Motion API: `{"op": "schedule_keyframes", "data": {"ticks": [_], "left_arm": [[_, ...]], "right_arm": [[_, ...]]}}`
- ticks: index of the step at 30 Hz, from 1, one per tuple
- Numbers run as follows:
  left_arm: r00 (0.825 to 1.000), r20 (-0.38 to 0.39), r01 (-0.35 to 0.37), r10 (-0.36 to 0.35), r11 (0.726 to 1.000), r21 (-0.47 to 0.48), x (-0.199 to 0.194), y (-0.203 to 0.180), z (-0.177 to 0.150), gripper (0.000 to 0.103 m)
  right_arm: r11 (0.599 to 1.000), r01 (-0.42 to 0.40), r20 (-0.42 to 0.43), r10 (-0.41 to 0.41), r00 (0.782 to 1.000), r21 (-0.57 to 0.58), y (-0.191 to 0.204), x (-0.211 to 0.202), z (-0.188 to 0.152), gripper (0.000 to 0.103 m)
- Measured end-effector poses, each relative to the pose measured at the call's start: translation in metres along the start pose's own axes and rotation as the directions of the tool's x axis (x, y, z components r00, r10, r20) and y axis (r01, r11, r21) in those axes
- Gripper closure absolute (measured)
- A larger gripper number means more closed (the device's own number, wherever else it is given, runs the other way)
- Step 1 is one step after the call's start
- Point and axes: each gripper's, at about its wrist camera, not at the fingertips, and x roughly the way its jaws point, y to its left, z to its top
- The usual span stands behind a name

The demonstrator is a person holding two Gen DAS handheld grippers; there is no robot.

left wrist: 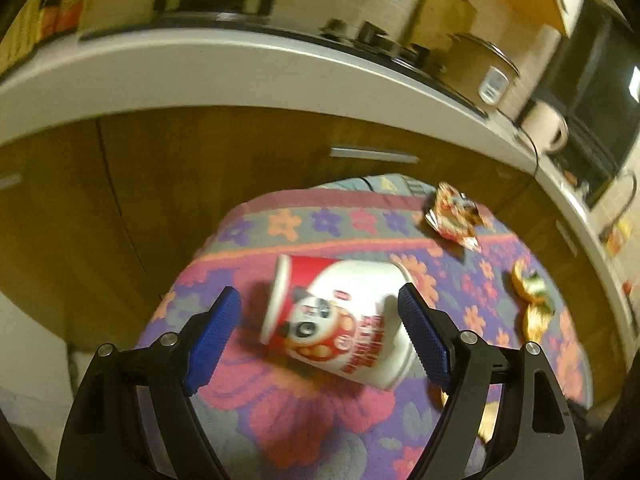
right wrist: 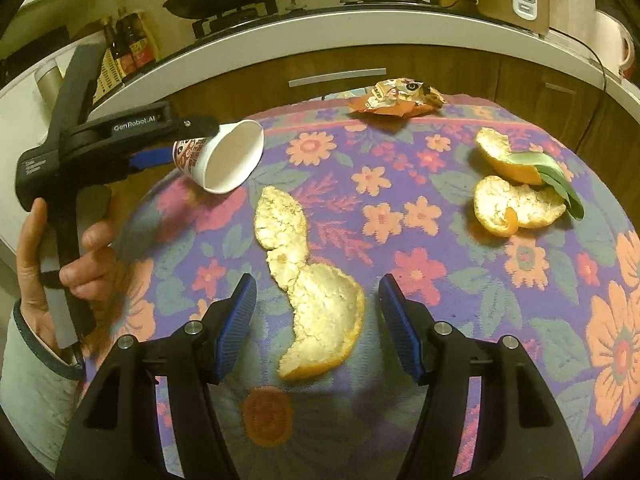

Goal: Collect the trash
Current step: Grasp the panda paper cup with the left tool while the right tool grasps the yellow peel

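While on its side, cup (left wrist: 340,316) betw. wide-apart pads of left tool (left wrist: 320,336), mouth toward peel (right wrist: 312,288).

Desk (right wrist: 400,240) covering: purple ground with a printed floral pattern of orange and pink flowers and grey-green leaves; a pink band runs along the far edge.

Paper cup (left wrist: 340,320): white wall with red bands, a black-and-white cartoon face and red lettering; plain white inside.

Long peel (right wrist: 308,284): pale cream pith inside, orange rind at the edges. Peel pieces at right (right wrist: 516,200): same colours, with a green leaf (right wrist: 556,180).

Snack wrapper (right wrist: 396,100): orange-red with silver and dark print.

Hand-held gripper pads (right wrist: 236,320): blue, ribbed; frames black.

Cabinet fronts (left wrist: 240,160): brown wood grain. Counter edge (left wrist: 200,64): white.
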Motion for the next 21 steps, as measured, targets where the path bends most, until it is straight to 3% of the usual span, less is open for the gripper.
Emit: {"op": "schedule_keyframes", "data": {"ticks": [4,11,14,17,19,21], "left_arm": [[0.998,0.018,-0.058,0.057,0.993,0.101,0.002,-0.020,-0.007,0.015],[0.998,0.011,-0.070,0.069,0.976,0.208,0.005,-0.041,-0.013,0.014],[0.998,0.013,-0.064,0.063,0.971,0.228,0.007,-0.045,-0.015,0.016],[1.000,-0.002,-0.023,0.024,0.975,0.220,0.007,-0.045,-0.016,0.030],[1.000,-0.008,-0.003,0.004,0.977,0.215,0.007,-0.046,-0.017,0.045],[1.000,-0.010,0.000,0.002,0.978,0.210,0.008,-0.047,-0.018,0.049]], "right_arm": [[1.000,0.002,-0.027,-0.002,1.000,0.008,-0.001,0.005,0.001,0.043],[1.000,0.001,-0.040,-0.002,0.999,-0.002,0.001,0.007,0.000,0.044],[1.000,0.015,-0.042,-0.015,0.999,-0.002,0.001,0.007,0.000,0.057],[1.000,0.018,-0.044,-0.018,0.999,-0.003,0.001,0.007,0.000,0.072],[1.000,0.019,-0.045,-0.019,0.999,-0.004,0.000,0.007,0.000,0.080],[1.000,0.005,-0.047,-0.005,0.999,-0.001,0.000,0.007,-0.001,0.093]]}}
